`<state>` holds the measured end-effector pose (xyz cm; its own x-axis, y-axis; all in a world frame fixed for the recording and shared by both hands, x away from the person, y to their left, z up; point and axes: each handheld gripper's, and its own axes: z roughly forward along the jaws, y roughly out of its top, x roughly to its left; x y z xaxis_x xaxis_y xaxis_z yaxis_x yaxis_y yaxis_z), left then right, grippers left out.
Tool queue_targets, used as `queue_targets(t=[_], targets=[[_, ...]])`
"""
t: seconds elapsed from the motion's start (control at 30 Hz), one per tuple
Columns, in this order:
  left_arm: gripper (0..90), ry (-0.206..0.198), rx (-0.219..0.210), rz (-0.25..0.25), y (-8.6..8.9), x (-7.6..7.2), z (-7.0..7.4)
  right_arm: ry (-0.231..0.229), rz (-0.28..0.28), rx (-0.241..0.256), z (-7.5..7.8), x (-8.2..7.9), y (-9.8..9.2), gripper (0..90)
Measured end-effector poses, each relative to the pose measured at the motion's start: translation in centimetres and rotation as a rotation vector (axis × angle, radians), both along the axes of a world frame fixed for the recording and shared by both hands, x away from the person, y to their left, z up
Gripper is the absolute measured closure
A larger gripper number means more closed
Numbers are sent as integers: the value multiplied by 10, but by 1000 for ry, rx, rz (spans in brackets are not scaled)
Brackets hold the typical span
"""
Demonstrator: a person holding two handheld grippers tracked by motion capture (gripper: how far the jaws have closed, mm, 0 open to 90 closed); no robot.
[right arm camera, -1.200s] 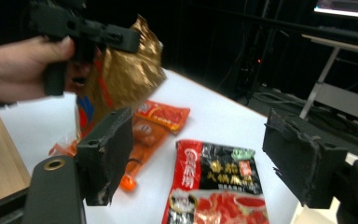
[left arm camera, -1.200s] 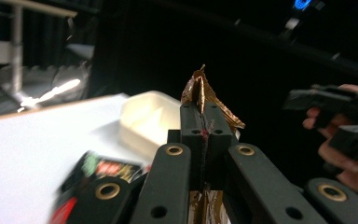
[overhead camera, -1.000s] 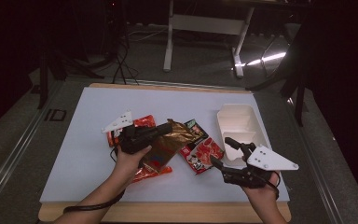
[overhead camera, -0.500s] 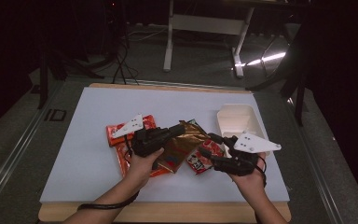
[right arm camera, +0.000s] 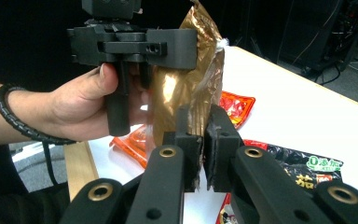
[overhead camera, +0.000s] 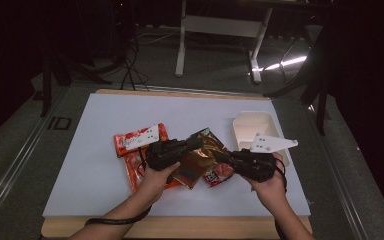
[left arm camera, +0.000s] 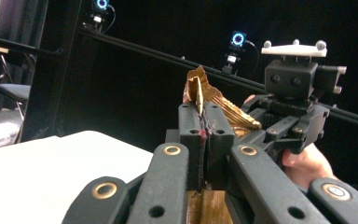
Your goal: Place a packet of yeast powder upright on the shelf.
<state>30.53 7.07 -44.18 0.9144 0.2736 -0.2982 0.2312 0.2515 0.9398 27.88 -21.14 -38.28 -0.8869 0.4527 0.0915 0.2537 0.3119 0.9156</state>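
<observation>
A crinkled gold snack packet [overhead camera: 196, 159] hangs above the table between both grippers. My left gripper [overhead camera: 197, 144] is shut on its upper left edge; in the left gripper view the gold foil [left arm camera: 199, 91] sticks up out of the closed jaws of that gripper [left arm camera: 204, 116]. My right gripper [overhead camera: 219, 156] comes in from the right and is shut on the packet's other edge. In the right gripper view the packet [right arm camera: 186, 88] stands upright, pinched low down by that gripper [right arm camera: 203, 126], with the left gripper [right arm camera: 130, 44] clamped on it higher up.
Two red packets [overhead camera: 136, 140] [overhead camera: 134, 170] lie left of centre on the white table [overhead camera: 90, 170]. A black and red packet [overhead camera: 219, 175] lies under the held one. A white open container [overhead camera: 254, 126] stands at the right, close behind my right hand.
The left gripper has carried the gold packet up and to the right. The right gripper has moved left and shut on the packet's other edge.
</observation>
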Motion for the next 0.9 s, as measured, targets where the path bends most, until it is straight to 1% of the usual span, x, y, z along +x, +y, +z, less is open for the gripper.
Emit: queue_targets(t=[0.07,0.1,0.13,0.17,0.23,0.33,0.37,0.4,0.43,0.5,0.53,0.57,0.6,0.67,0.7,0.77,0.8,0.9], targets=[[856,2,3,-6,0,0,0,3,5,-6,1,0,0,857],[856,2,14,-13,1,0,1,6,13,-7,2,1,0,859],[808,-2,22,-17,2,0,1,11,29,-13,4,1,-1,862],[778,-13,33,-6,3,-1,2,8,31,-17,5,1,-1,863],[719,-14,35,-9,6,-1,3,8,45,-27,6,1,-1,864],[575,-27,74,18,11,-3,6,10,54,-44,8,2,-2,864],[514,-26,100,34,12,-5,8,11,53,-40,8,3,-3,865],[428,-26,118,57,13,-7,9,9,54,-47,9,3,-4,865],[348,-29,139,68,15,-8,10,6,56,-52,9,3,-4,865],[263,-14,159,70,19,-10,12,11,59,-49,10,5,-6,867],[180,-8,175,77,20,-11,13,9,56,-50,10,6,-7,868],[137,-3,185,83,23,-12,14,17,58,-42,10,7,-8,869],[132,3,184,86,25,-12,14,19,57,-40,10,8,-9,869],[68,32,173,73,32,-13,13,20,57,-36,11,10,-11,870],[66,44,174,82,36,-14,12,18,53,-36,12,11,-11,870],[44,53,195,127,44,-16,12,12,42,-35,14,13,-14,871],[23,61,201,139,49,-17,12,8,34,-30,15,15,-15,871],[23,66,227,169,62,-20,11,-6,8,-19,20,20,-21,871]])
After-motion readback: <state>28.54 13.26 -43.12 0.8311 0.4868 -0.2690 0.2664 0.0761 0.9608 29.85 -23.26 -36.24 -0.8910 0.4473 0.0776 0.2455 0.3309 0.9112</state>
